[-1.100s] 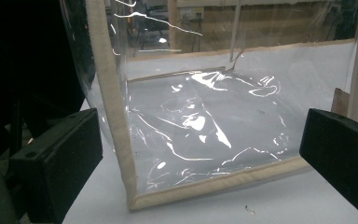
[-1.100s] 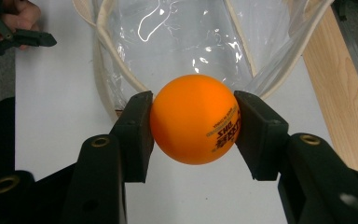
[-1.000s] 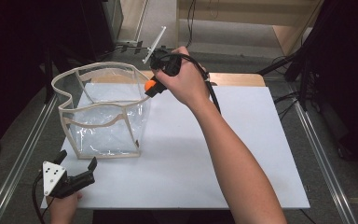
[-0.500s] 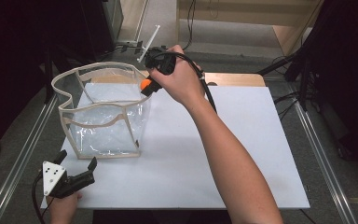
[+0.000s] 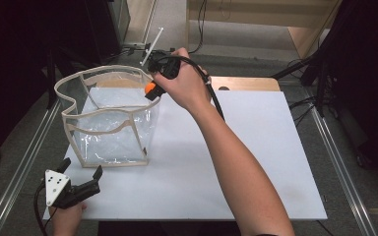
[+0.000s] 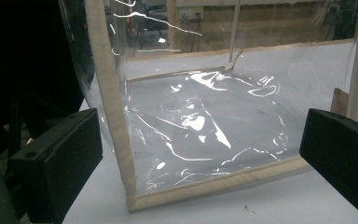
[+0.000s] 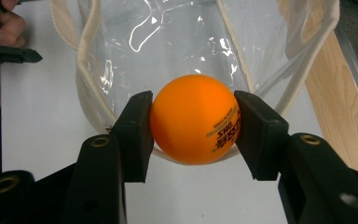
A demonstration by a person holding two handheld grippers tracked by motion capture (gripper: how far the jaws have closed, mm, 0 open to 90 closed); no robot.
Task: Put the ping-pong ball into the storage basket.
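Note:
An orange ball (image 7: 193, 119) with black print is clamped between both jaws of my right gripper (image 7: 193, 130). In the high view that gripper (image 5: 150, 91) holds the orange ball (image 5: 149, 88) over the right rim of a clear plastic bag (image 5: 110, 115) with cream fabric edging, which stands open on the white board. The bag's mouth (image 7: 168, 42) lies just beyond the ball. My left gripper (image 5: 81, 179) rests near the board's front left corner, its jaws wide apart with nothing between them, facing the bag's lower front corner (image 6: 133, 200).
The white board (image 5: 256, 162) covers the table, with a wooden strip (image 5: 246, 82) along its far edge. A thin white rod (image 5: 151, 45) rises behind the bag. Metal rails (image 5: 339, 162) run along both sides. Dark equipment and cables stand beyond the table.
My right gripper has shifted slightly left and away with the ball, now over the bag's rim. The left gripper has stayed still.

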